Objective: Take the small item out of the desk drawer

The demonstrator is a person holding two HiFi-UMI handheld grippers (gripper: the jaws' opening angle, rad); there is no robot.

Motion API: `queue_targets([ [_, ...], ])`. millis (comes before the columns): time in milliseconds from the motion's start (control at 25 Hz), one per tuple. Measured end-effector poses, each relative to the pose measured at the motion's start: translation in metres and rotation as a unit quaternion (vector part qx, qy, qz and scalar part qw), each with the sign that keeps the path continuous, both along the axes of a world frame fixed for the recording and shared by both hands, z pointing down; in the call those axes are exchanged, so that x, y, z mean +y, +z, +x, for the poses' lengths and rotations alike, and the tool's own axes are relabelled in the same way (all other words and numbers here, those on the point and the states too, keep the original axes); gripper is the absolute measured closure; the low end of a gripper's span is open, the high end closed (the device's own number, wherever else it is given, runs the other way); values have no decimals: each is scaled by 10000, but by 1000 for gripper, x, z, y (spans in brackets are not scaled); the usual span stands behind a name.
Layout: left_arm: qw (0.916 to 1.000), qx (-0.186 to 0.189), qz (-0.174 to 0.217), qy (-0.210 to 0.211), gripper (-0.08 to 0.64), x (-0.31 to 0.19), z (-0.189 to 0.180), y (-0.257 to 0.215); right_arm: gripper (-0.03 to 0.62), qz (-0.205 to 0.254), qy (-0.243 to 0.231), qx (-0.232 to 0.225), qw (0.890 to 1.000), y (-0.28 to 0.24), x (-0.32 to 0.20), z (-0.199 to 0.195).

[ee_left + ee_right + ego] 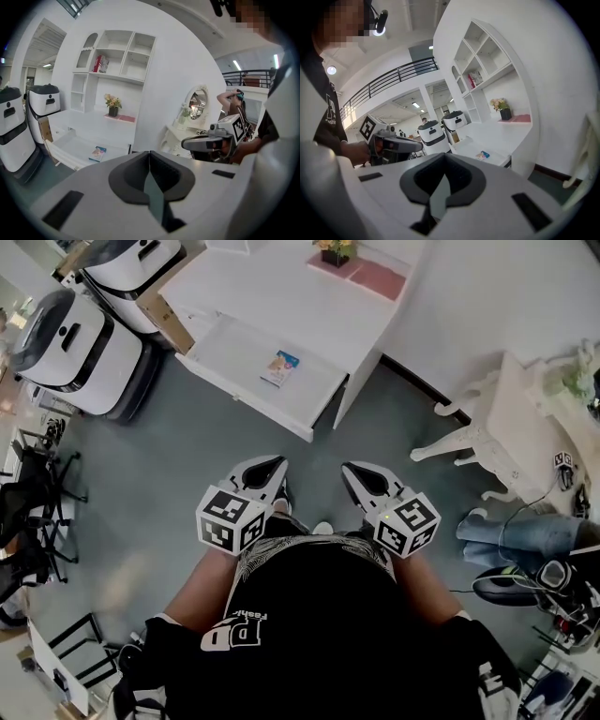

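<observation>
flowerpot (335, 251); pink mat (378, 279) | two white machines (75, 348) left; dressing table (525, 418) right

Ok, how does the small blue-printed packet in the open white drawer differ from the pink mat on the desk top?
The small blue-printed packet lies in the open white drawer; the pink mat lies on the desk top. The packet is smaller and colourfully printed; the mat is plain pink. Nothing rests on the packet; a potted plant stands on the mat's end. Both lie flat on white surfaces.
</observation>
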State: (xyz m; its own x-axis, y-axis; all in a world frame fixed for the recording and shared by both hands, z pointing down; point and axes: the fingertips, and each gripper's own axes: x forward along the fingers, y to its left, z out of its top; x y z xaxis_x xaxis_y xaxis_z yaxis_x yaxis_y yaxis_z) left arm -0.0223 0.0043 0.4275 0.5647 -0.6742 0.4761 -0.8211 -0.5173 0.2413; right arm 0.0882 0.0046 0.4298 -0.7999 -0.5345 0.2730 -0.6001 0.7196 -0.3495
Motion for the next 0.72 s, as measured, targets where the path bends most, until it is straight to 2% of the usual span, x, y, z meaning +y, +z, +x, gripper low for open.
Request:
queue_targets([
  [320,9999,-111,91,60,543,-75,-35,-2,583,-34,89,187,9998,-4,-65,-27],
  [720,9989,-311,-106,347,543,-163,-87,14,583,-302,309,391,9983,3,-144,-78],
])
